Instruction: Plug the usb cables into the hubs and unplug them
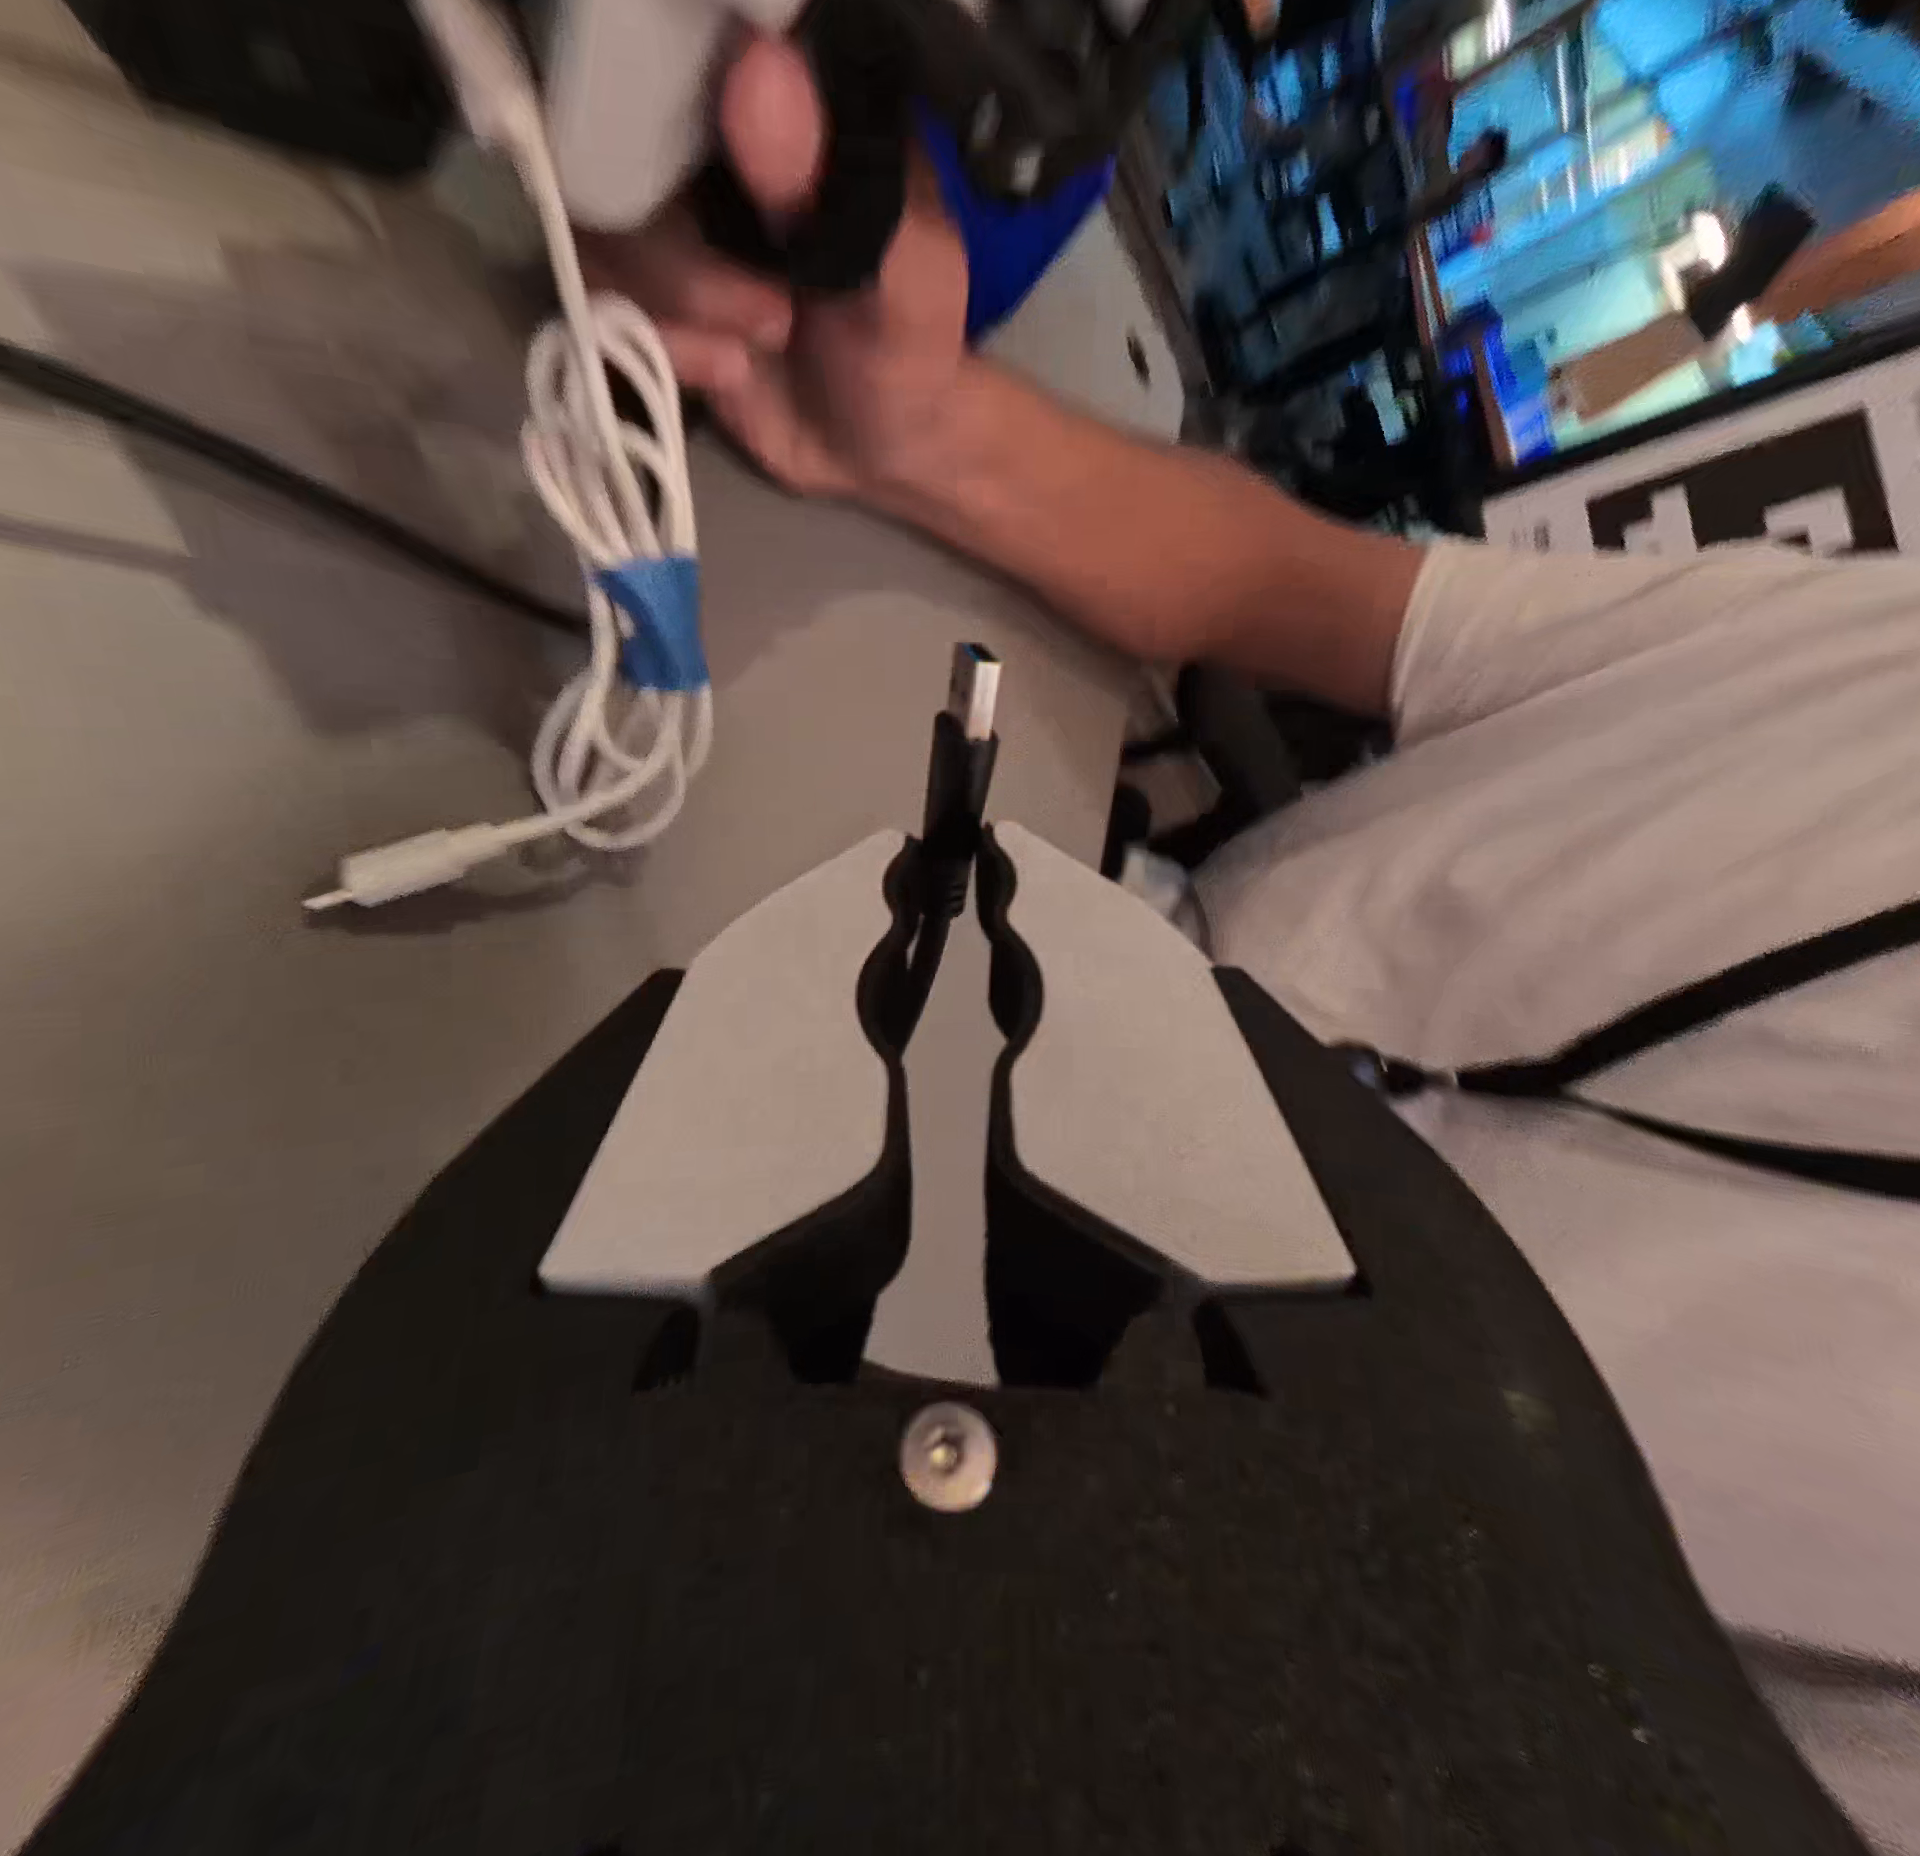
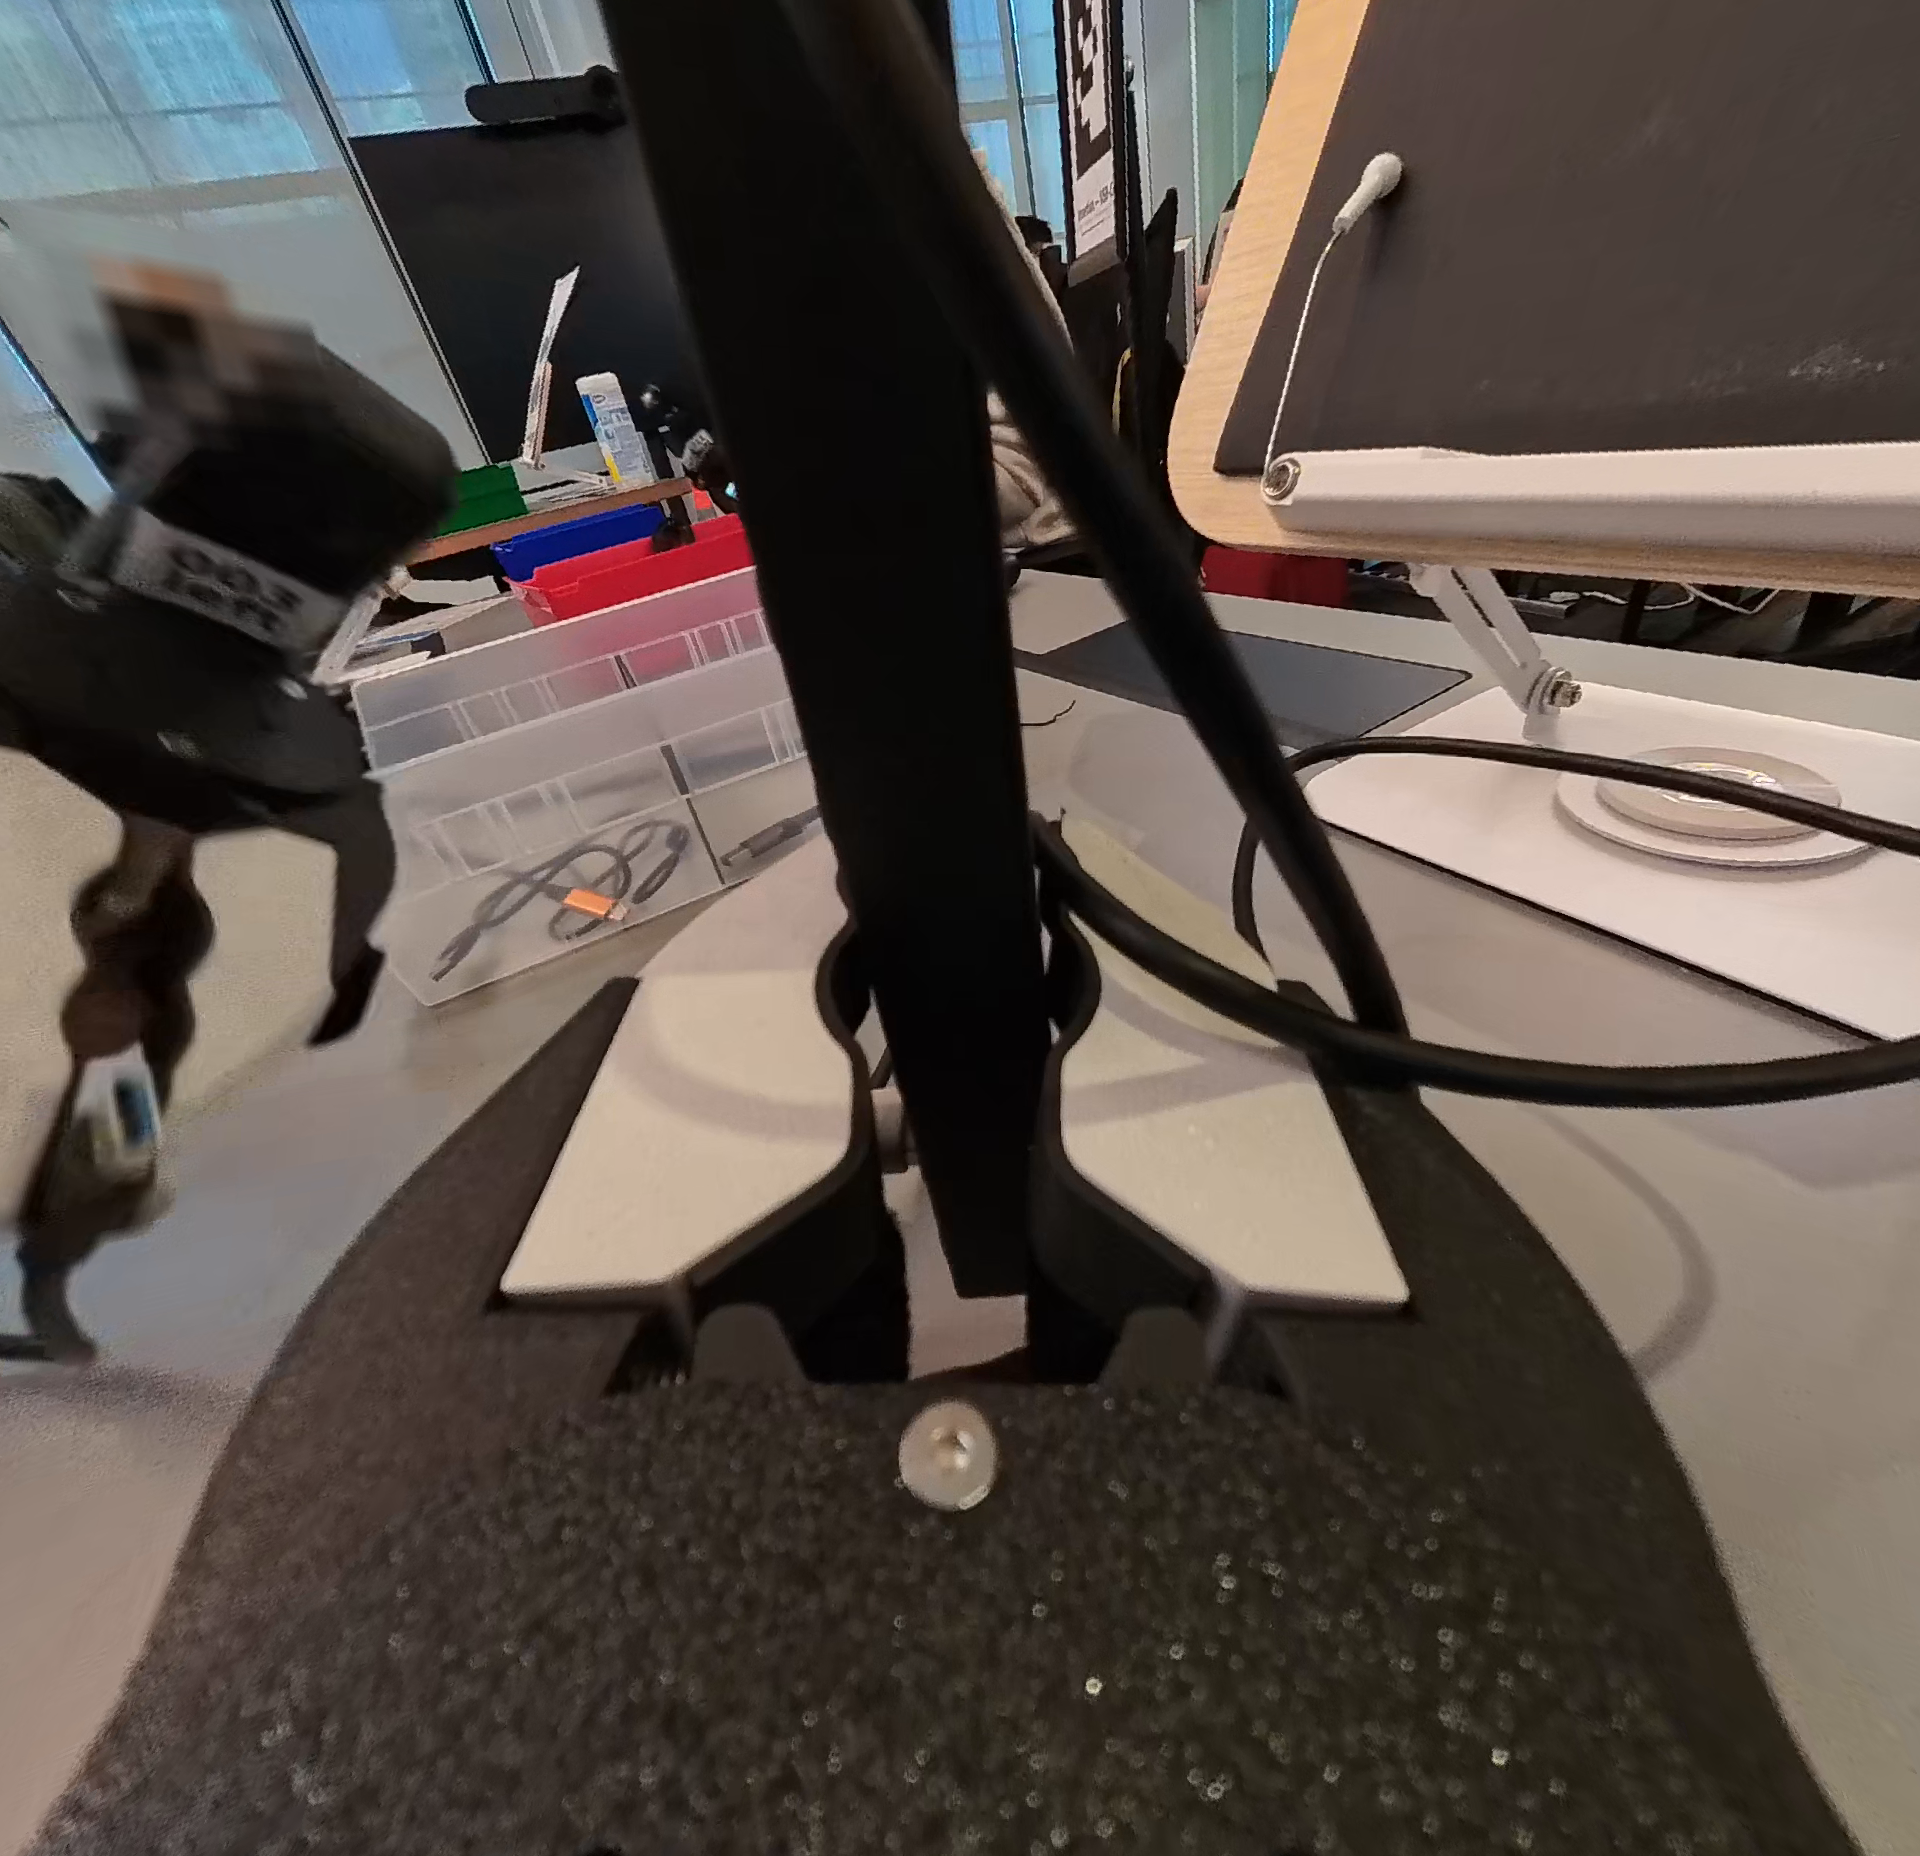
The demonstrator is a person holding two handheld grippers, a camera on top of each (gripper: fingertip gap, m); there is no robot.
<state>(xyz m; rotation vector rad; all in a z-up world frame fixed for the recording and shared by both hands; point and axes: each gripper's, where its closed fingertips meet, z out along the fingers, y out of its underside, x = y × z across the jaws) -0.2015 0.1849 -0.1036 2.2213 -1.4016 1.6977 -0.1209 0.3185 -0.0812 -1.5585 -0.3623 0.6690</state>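
Both grippers clamped: one on a hub, one on a USB cable, above a grey counter (image 1: pixel 208 1027).

The counter lies bare toward its near edge in the left wrist view; the right wrist view alone shows a white stand (image 2: pixel 1621 871) and a clear bin (image 2: pixel 540 767) crowding its far side. The right gripper (image 2: pixel 951 959) has its jaws closed on a long black hub (image 2: pixel 831 456), held upright. The left gripper (image 1: pixel 951 850) pinches a black USB cable (image 1: pixel 961 757), plug free in the air. Only the left wrist view shows a bundled white cable (image 1: pixel 613 601) lying beside it.
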